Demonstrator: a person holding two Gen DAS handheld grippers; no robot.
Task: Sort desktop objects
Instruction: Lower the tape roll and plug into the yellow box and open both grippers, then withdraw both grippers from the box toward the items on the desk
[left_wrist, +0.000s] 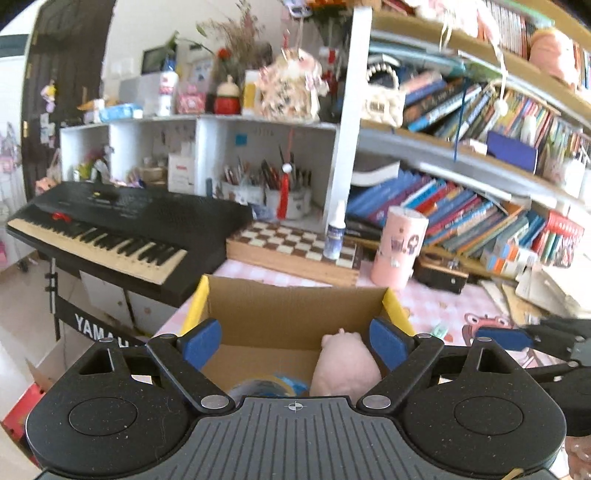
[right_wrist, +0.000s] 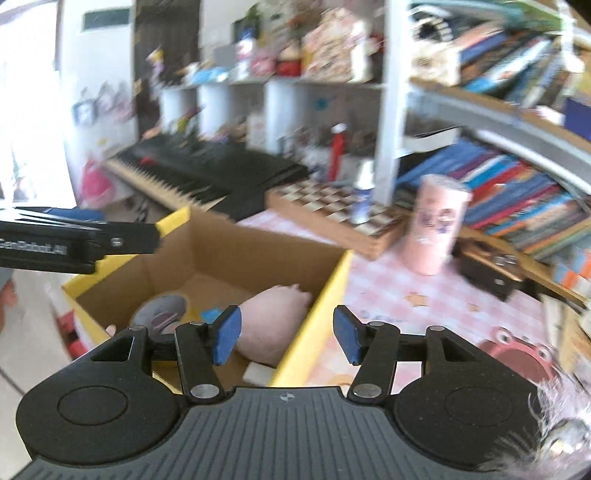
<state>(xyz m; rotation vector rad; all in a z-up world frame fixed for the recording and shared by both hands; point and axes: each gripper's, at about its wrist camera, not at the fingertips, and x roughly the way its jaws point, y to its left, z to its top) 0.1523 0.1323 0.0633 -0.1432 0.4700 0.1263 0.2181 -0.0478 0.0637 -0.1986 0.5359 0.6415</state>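
Right gripper (right_wrist: 286, 336) spread and empty above the near right wall of the cardboard box (right_wrist: 258, 254), left gripper (left_wrist: 295, 341) spread wide over the same box, where the pink plush toy (right_wrist: 275, 317) lies beside a tape roll (right_wrist: 159, 314), pink cup (right_wrist: 436, 229) standing far right on the checked tablecloth (right_wrist: 388, 288).

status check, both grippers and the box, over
Left gripper open, empty. Right gripper open, empty. Pink plush and tape roll inside cardboard box. Nothing blocking.
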